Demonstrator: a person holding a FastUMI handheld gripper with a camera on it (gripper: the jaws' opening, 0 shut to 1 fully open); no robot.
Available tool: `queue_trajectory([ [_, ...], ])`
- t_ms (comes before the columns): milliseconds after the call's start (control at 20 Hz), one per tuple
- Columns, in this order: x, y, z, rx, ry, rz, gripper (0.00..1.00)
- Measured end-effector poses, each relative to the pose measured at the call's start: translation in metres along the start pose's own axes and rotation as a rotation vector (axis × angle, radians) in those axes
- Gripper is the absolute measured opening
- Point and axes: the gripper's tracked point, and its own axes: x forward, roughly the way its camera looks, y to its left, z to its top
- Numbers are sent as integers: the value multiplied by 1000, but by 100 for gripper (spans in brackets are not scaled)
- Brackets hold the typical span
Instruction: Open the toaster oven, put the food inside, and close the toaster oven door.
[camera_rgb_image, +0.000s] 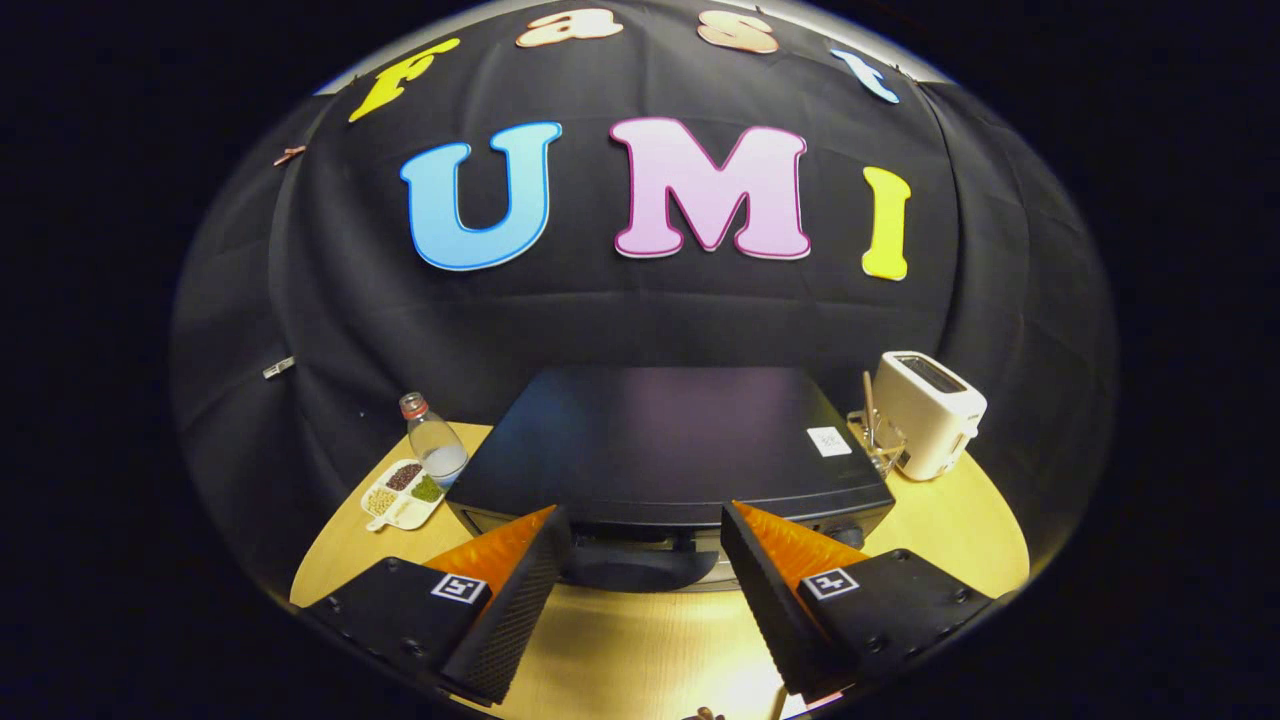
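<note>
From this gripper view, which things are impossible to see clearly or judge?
- Toaster oven door: seen from above, its front is mostly hidden by its own top and the open gripper; latched or ajar is unclear.
- Food to load: cannot be identified.
- Divided tray: contents too small to name.
- Item before the white toaster: too small to identify.

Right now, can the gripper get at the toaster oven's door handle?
Probably yes. The gripper is open, and the door handle on the toaster oven lies just ahead between its fingers, with nothing between them.
</note>
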Motion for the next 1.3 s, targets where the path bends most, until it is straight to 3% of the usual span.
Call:
queue_trajectory([
  [500,22,5,-19,-11,25,-70,99],
  [800,8,5,-30,-1,47,-52,100],
  [1050,-26,6,-70,7,114,-4,99],
  [1300,-58,2,-133,-23,278,14,97],
])
